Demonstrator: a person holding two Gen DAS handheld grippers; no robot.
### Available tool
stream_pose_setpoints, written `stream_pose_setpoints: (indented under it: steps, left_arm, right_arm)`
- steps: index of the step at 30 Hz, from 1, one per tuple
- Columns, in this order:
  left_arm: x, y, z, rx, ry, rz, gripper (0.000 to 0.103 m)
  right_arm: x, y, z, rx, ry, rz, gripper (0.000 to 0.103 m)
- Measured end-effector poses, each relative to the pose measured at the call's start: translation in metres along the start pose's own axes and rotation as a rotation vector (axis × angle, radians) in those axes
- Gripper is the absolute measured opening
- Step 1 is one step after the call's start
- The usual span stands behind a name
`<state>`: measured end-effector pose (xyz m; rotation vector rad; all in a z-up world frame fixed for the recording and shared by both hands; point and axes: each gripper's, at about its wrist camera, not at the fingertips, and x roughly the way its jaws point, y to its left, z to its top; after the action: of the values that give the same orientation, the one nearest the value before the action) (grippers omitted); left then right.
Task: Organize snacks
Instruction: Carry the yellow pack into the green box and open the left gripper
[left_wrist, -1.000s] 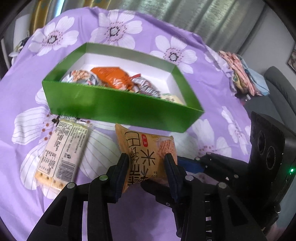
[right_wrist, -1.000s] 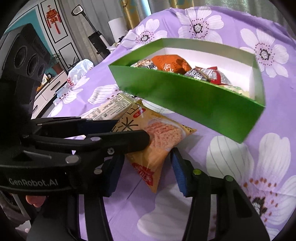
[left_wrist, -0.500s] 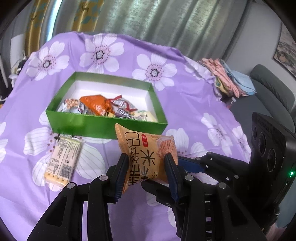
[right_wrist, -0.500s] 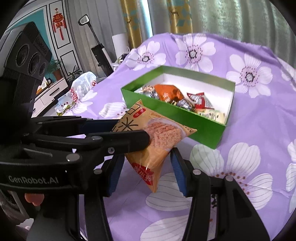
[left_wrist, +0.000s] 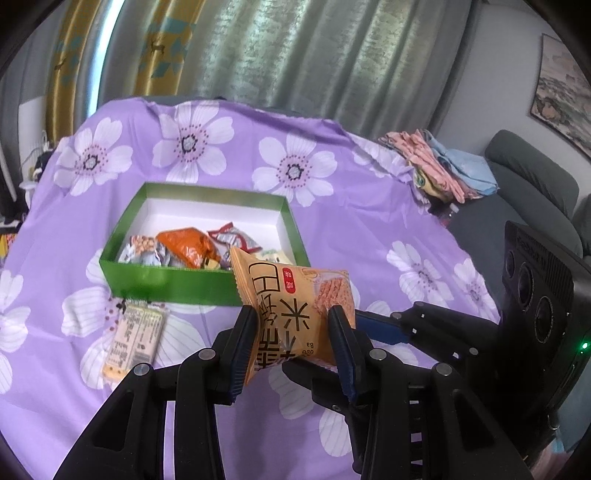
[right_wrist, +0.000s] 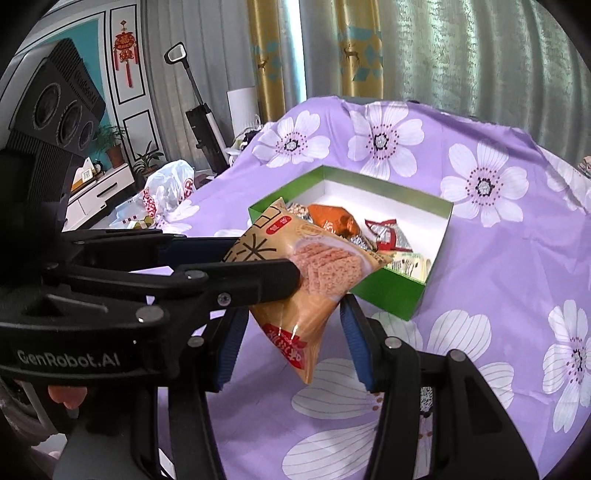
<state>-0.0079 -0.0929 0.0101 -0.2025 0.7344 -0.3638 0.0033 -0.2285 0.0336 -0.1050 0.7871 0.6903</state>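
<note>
Box (left_wrist: 166, 284) first: green, open-topped, sitting ahead of and below my left gripper (left_wrist: 291, 339), already part full of wrappers. Left jaws are clamped on the orange rice-cracker packet (left_wrist: 291, 306), pinching across its lower half. It's light, puffy and crinkly, probably slippery film with brittle stuff inside, so I'd grip gently near the middle. Long axis runs away from me, top seal toward the box. Right gripper (right_wrist: 291, 343) just straddles the packet's lower corner, pads not pressing.

The open green cardboard box (left_wrist: 168, 284) has bare white floor at its far half (wrappers crowd the near side); a pale flat packet (left_wrist: 135, 338) lies on the purple flowered cloth (left_wrist: 369, 221) before it
</note>
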Motion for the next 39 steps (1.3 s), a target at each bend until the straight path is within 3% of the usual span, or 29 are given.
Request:
stream_pose_setpoints:
  steps: [16, 39]
  left_arm:
    - [0.021, 0.009, 0.036, 0.024, -0.023, -0.007, 0.040]
    - [0.091, 0.045, 0.070, -0.008, 0.010, 0.020, 0.040]
  right_arm:
    - [0.017, -0.020, 0.029, 0.005, -0.037, -0.015, 0.052]
    - [0.087, -0.064, 0.061, 0.038, 0.011, -0.007, 0.052]
